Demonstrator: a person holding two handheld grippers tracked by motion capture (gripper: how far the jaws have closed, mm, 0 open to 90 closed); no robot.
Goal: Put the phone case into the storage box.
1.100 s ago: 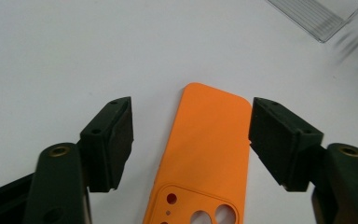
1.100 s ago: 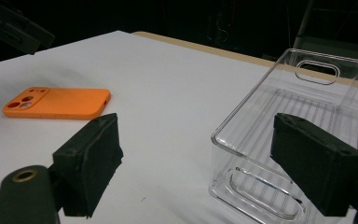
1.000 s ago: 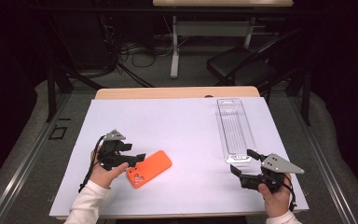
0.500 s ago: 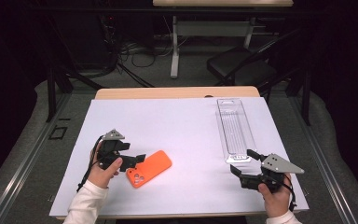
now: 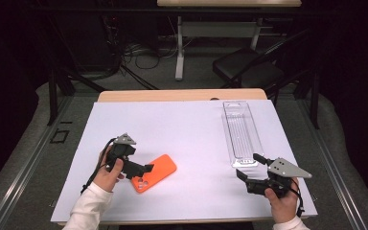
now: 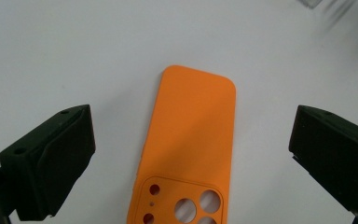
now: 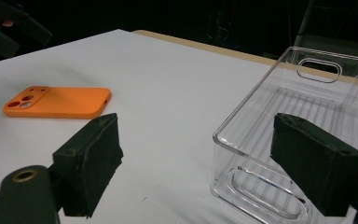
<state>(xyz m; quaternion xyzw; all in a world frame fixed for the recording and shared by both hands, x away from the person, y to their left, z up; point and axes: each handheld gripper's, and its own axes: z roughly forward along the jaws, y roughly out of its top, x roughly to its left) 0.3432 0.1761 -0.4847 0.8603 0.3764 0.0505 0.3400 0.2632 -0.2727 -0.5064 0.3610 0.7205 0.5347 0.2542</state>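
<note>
An orange phone case (image 5: 154, 172) lies flat on the white table cover (image 5: 182, 129), its back with the camera holes facing up, at the front left. My left gripper (image 5: 141, 168) hovers at the case's camera end, open. In the left gripper view the case (image 6: 191, 140) lies between and beyond the wide-apart jaws of the left gripper (image 6: 193, 128), untouched. My right gripper (image 5: 249, 165) is open at the front right, just short of the near end of a clear plastic tray (image 5: 242, 134). In the right gripper view the right gripper (image 7: 200, 154) straddles the near left corner of the tray (image 7: 298, 107).
The tray is long, ribbed and has nothing in it; it runs toward the table's far right edge. In the right gripper view the orange case (image 7: 58, 101) lies at the left, with the left gripper (image 7: 14, 23) above it. Dark floor, cables and a chair (image 5: 249, 67) lie beyond the table.
My left gripper has dipped slightly toward the case's near end. The case, the tray and the right gripper have not moved.
</note>
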